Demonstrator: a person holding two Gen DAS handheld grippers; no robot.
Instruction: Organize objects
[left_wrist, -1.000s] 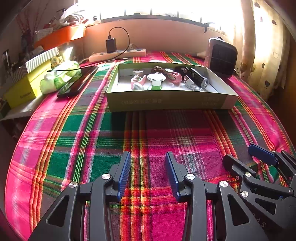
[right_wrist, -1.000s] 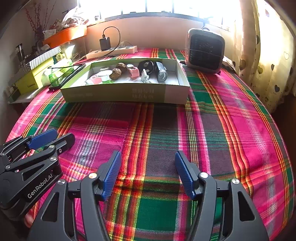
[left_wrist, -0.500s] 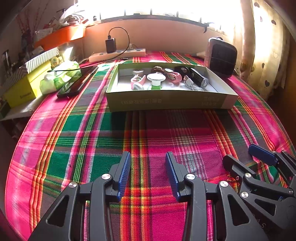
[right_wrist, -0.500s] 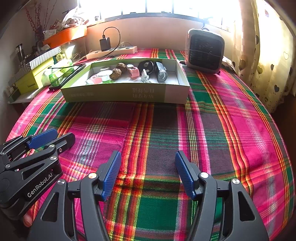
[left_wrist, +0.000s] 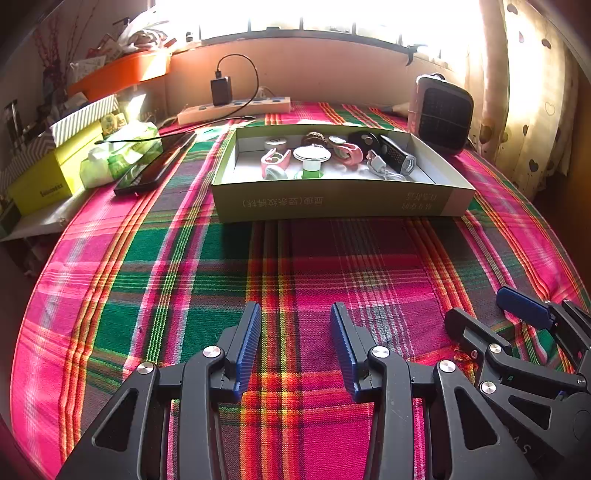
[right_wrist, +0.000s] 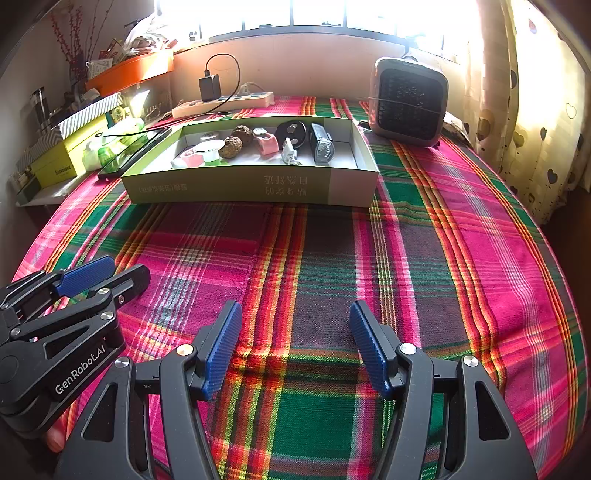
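Presently, the holdings are these.

Carrier: a table under a plaid cloth (left_wrist: 207, 280), its near half bare.

Box (left_wrist: 332, 201): shallow, open-topped, green and white. It sits toward the far edge of the cloth with its long axis running left to right across both views. The small things to be organized all lie inside it:
- pink clip (left_wrist: 275, 158)
- white-capped green bottle (left_wrist: 311, 162)
- two brown walnuts (right_wrist: 236, 142)
- pink ring-shaped piece (right_wrist: 266, 142)
- black round piece (right_wrist: 291, 132)
- white cable (right_wrist: 290, 153)
- black lamp-like piece (right_wrist: 322, 144)

Left gripper (left_wrist: 295, 325): fingers spread moderately, nothing between them, hovering at the near edge of the cloth.

Right gripper (right_wrist: 295, 325): fingers spread wide, empty, just beside the left one at the same near edge.

Relation: the box lies straight ahead of both pairs of fingers and well apart from them, with bare cloth between. Judging by the views, the left gripper faces the clip and bottle end. The right gripper faces the lamp and cable end. Neither is clearly nearer.

Off-task: power strip (left_wrist: 236, 109), heater (right_wrist: 410, 101), phone (left_wrist: 155, 166), yellow box (left_wrist: 51, 181).
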